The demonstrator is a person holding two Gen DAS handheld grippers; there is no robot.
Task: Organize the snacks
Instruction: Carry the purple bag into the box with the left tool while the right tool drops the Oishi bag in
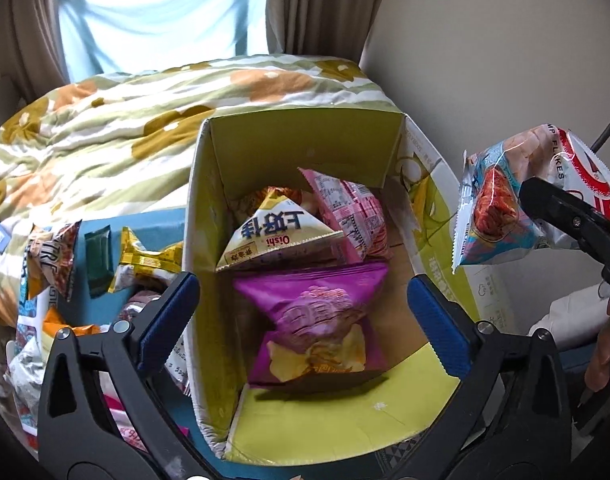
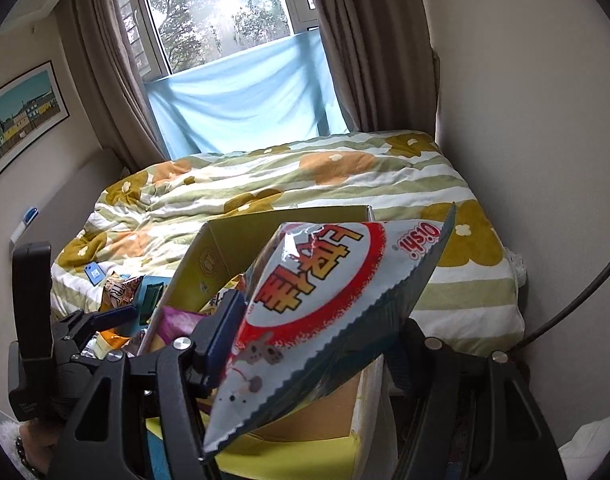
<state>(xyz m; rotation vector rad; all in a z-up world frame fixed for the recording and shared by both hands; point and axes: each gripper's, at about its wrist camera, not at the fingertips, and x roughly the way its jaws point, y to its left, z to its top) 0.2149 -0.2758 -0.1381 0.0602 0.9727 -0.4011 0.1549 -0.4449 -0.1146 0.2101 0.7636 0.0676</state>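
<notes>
Floral duvet (image 2: 305, 184) covers bed at 12 o'clock; blue cloth (image 2: 245, 100) over window (image 2: 217, 4), brown curtains (image 2: 365, 40), framed picture (image 2: 23, 116) at 9 o'clock.

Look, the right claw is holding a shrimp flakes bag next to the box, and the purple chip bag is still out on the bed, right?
Not quite. The purple chip bag is already inside the box, as the left wrist view shows. The rest is right: the right claw holds the shrimp flakes bag beside the box.

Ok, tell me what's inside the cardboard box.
The cardboard box holds a purple chip bag, a white-and-yellow Oishi bag, and a pink packet. Another packet peeks out behind the Oishi bag, mostly covered. Whatever lies beneath them is hidden.
</notes>
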